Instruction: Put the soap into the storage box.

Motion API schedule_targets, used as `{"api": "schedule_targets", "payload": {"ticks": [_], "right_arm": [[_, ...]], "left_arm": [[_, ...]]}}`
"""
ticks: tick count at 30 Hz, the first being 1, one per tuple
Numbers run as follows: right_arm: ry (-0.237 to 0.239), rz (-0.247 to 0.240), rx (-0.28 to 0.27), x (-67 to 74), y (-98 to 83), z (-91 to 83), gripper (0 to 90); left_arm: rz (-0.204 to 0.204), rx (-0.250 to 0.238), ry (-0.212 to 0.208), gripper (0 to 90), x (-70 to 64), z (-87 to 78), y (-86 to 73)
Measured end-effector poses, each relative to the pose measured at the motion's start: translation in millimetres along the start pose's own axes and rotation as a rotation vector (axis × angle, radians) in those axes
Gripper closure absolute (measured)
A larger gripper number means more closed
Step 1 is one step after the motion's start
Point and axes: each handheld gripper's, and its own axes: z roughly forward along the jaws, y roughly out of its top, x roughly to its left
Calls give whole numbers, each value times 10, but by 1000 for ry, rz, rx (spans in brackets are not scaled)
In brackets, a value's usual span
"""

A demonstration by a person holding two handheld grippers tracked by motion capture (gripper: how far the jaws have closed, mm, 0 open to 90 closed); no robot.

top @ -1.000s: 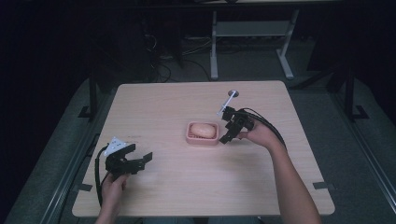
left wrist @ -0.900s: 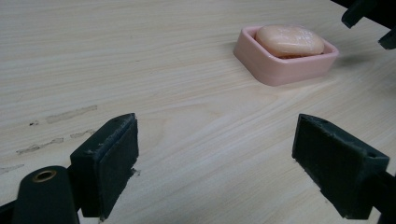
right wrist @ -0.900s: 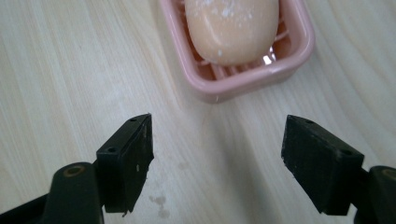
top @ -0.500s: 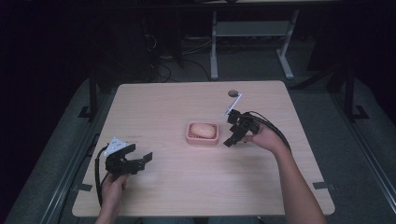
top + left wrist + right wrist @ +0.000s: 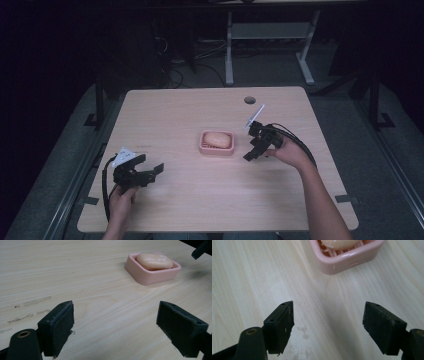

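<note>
Dark floor and metal frame legs surround the pale wooden worktop (image 5: 170, 210), which fills the middle of the high view. Near its centre sits a pink soap dish (image 5: 217, 149), and a peach-coloured bar of soap (image 5: 218, 139) lies inside it on the ribbed bottom.

I see my right gripper (image 5: 251, 153) at about 3 o'clock from the dish, near it but not touching. Its jaws point down and toward the dish. In the right gripper view this gripper (image 5: 328, 328) stands about half open, with nothing between the pads, only bare wood below them. The corner of the dish (image 5: 342, 263) is at 12 o'clock from the jaws, just ahead, and a small part of the soap (image 5: 340, 243) shows at the top edge.

My left gripper (image 5: 150, 170) is at about 7 o'clock from the dish, well apart from it, close to the near left part of the worktop. In the left gripper view it (image 5: 115, 323) is wide open and holds nothing. From there the dish (image 5: 150, 277) with the soap (image 5: 154, 260) is at about 1 o'clock, far ahead. Some faint marks are on the wood at 9 o'clock of this view.
</note>
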Motion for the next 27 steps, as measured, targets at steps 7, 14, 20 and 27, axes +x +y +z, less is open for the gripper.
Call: {"api": "schedule_targets", "payload": {"ticks": [7,14,20,27], "right_arm": [[-3,-5,-17,38,-76,0,243],[-5,-5,-31,93,-183,-31,240],[-16,7,-33,136,-315,-53,240],[-16,21,-48,202,-492,-56,240]], "left_arm": [[-2,-1,0,142,-1,2,0],[1,1,0,142,-5,3,1],[0,1,-1,143,-11,8,0],[1,0,-2,143,-15,14,-2]]}}
